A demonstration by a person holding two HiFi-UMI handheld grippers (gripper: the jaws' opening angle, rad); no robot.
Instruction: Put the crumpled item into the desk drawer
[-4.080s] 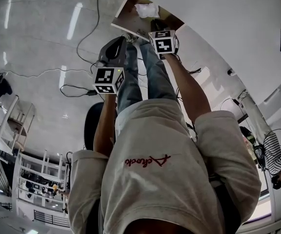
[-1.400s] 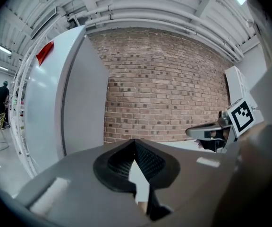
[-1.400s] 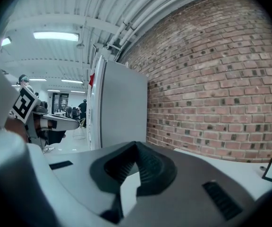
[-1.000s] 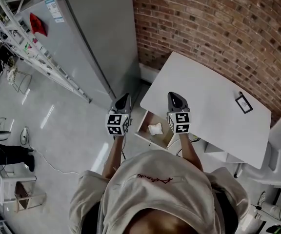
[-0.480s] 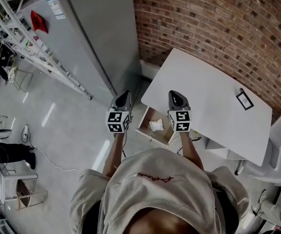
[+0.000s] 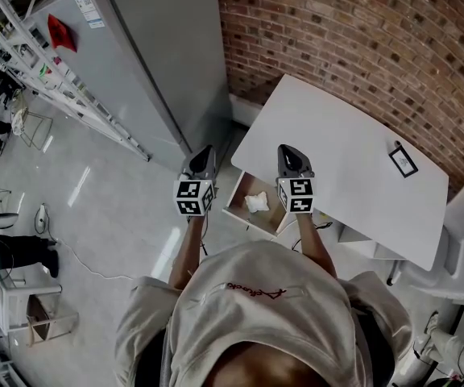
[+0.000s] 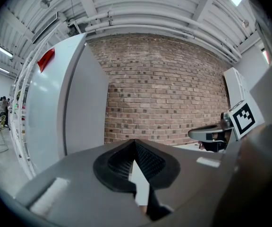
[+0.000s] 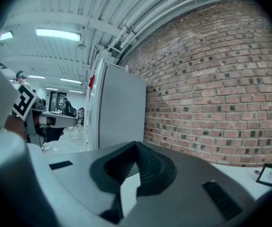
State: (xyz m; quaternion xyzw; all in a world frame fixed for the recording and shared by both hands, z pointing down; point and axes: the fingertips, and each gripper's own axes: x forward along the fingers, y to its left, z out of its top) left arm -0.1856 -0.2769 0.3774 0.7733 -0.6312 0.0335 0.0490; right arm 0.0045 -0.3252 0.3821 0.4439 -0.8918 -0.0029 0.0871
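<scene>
Barely shifted lately, your left gripper (image 6: 204,153) and right gripper (image 6: 288,153) hover, jaws pressed together, empty; the crumpled white wad (image 6: 256,202) lies in the open tan-lined desk drawer (image 6: 238,213).

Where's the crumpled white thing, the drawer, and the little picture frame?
crumpled white wad (image 6: 256,202), head view, its middle.
drawer (image 6: 275,218), head view, bare brown floor beside the wad.
picture frame (image 6: 403,160), head view, its centre.

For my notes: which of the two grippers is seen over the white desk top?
The right gripper: in the head view its tip overlaps the desk near the front edge, while the left gripper shows against grey floor.
</scene>
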